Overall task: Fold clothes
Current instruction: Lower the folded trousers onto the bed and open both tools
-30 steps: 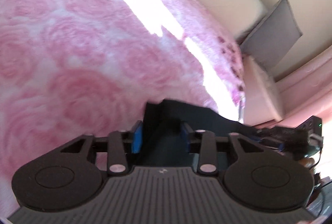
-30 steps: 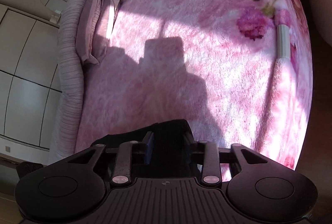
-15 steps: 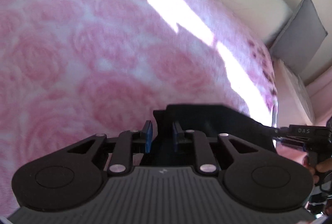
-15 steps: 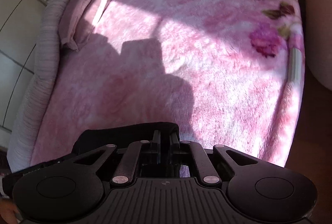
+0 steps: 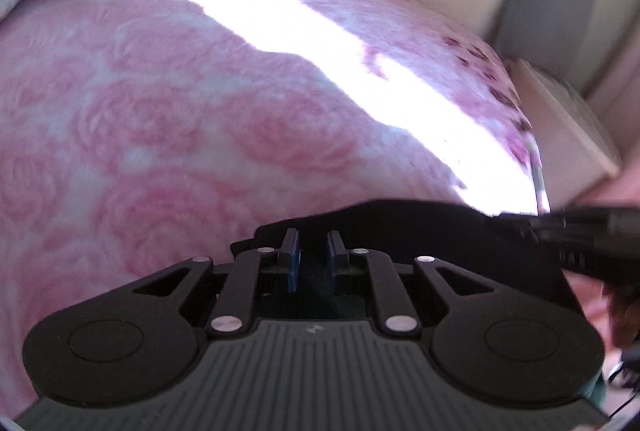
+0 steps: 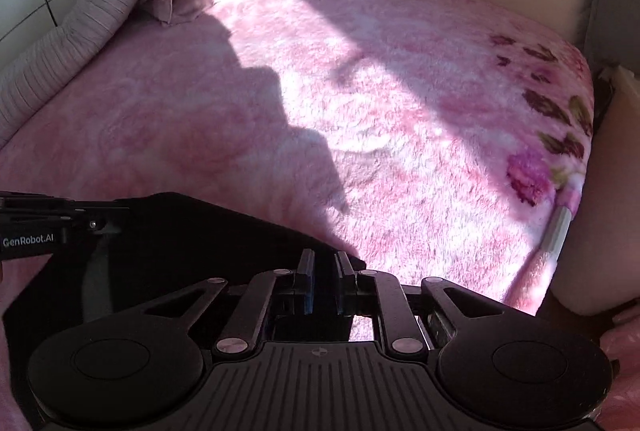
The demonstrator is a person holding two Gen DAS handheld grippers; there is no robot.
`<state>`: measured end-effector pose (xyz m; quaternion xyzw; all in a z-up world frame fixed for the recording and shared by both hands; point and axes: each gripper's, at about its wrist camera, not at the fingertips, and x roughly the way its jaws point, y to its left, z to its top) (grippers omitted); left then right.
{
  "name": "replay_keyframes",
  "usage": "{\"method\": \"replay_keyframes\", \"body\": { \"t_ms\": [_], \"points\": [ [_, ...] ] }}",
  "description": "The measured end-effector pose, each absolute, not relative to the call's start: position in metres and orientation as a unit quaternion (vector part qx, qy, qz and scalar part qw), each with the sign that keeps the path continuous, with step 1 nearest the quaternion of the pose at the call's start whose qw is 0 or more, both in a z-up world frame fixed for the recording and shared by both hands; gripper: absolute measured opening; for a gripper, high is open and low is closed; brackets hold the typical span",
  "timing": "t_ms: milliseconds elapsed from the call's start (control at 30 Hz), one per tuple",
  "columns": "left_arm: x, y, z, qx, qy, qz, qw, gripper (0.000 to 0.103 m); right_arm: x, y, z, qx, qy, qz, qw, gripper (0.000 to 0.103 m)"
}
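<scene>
Nearest, the left gripper (image 5: 313, 253) is narrowing and the right gripper (image 6: 325, 277) easing apart, each with a slim gap over the black garment (image 6: 192, 231) on the pink blanket (image 6: 360, 91). It looks light and limp; pinch its far corners.

Left wrist view. The left gripper (image 5: 313, 247) points down at a pink rose-patterned blanket (image 5: 168, 119); its jaws are closing, with a narrow gap between the blue pads (image 5: 291, 255). A black garment (image 5: 420, 231) lies under and ahead of the fingers, its edge stretched toward the right gripper (image 5: 592, 231) at the frame's right. A sunlit band (image 5: 320, 31) crosses the blanket.
</scene>
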<state>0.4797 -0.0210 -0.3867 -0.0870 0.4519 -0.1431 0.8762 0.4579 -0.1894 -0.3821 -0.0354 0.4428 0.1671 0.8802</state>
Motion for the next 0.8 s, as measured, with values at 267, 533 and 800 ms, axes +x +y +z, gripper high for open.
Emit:
{"method": "replay_keyframes", "body": {
  "t_ms": [267, 533, 800],
  "points": [
    [0.421, 0.000, -0.338, -0.079, 0.457, -0.088, 0.881, 0.011, 0.426, -0.224, -0.328, 0.012, 0.434, 0.165, 0.885, 0.014],
    [0.337, 0.001, -0.347, -0.104, 0.498, -0.060, 0.859, 0.019, 0.322, -0.204, -0.322, 0.014, 0.467, 0.155, 0.870, 0.014],
    [0.323, -0.011, -0.337, -0.063, 0.517, -0.050, 0.852, 0.022, 0.299, -0.196, -0.331, 0.000, 0.491, 0.125, 0.862, 0.015]
  ]
}}
